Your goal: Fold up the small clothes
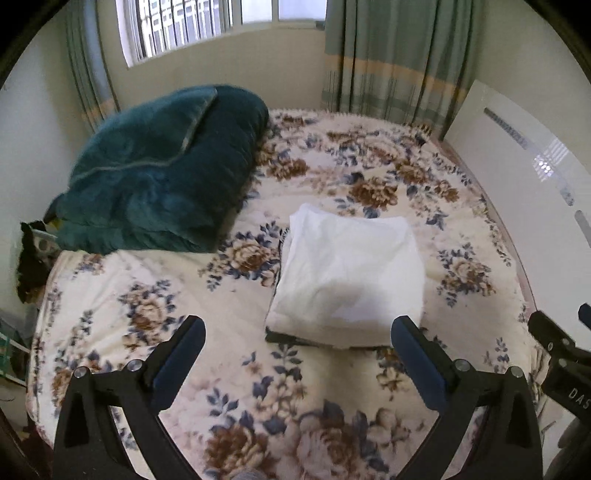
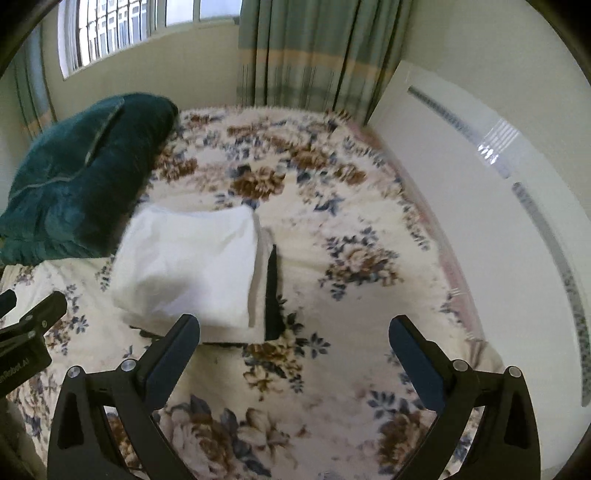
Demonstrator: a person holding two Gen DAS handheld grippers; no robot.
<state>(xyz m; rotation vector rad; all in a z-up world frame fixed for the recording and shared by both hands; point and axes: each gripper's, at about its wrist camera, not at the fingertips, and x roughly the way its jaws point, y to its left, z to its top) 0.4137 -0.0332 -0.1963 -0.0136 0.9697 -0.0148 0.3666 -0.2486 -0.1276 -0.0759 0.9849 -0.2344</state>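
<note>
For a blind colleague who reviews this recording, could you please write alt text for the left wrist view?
A folded white garment lies on a floral bedspread, just beyond the open, empty left gripper. A dark teal folded blanket sits at the back left, under a window with green curtains. Part of the right gripper shows at the right edge.

Bed with cream fleece cover in brown-and-blue flower print (image 1: pixel 155 295) fills room. Bulky teal plush blanket (image 1: pixel 159 173) heaped at far left. Barred window (image 1: pixel 177 26) above cream wall, daylight coming through. Green striped curtains (image 1: pixel 399 55) hang behind. Glossy white wardrobe panel (image 1: pixel 517 192) along right side.
</note>
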